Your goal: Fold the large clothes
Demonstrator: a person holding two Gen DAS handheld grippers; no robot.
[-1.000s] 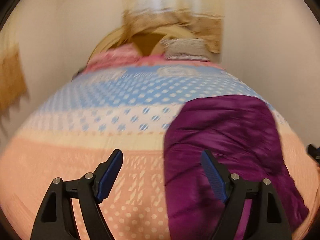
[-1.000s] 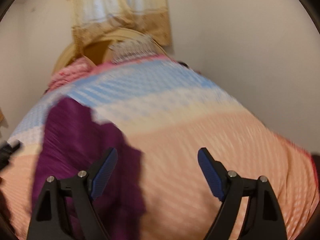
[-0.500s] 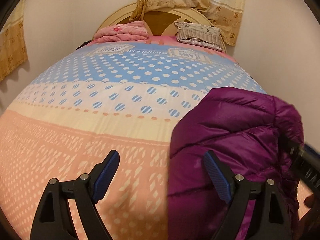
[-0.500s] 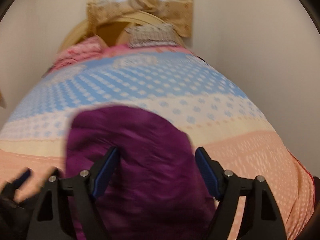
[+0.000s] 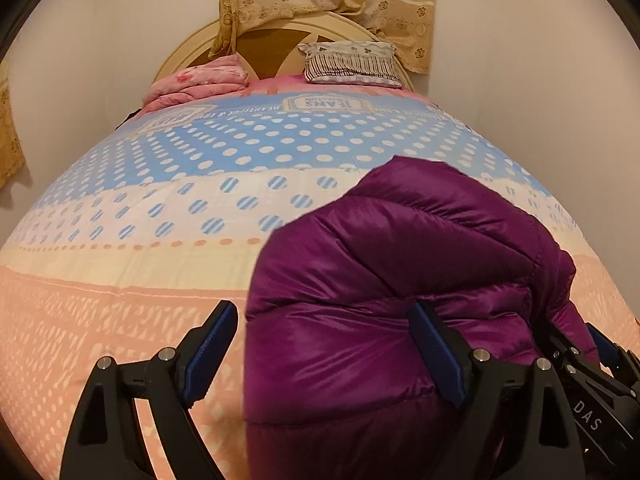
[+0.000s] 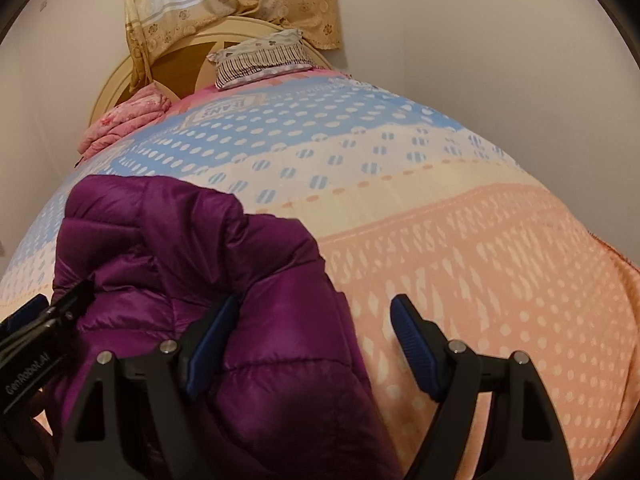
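- Your left tool (image 5: 324,360) is opening, its fingers spread over the near edge of the purple puffer jacket (image 5: 400,280), pinching nothing.
- Your right tool (image 6: 316,344) stands spread over the jacket's other side.
- The jacket lies bunched on the bed (image 5: 160,240).

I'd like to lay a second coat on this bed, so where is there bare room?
The widest bare patch is the peach part of the bedspread, beside the purple jacket. The blue dotted band between the jacket and the pillows is also free. It is crowded at the headboard, with the striped pillow and the pink bedding, and around the jacket, where both grippers work.
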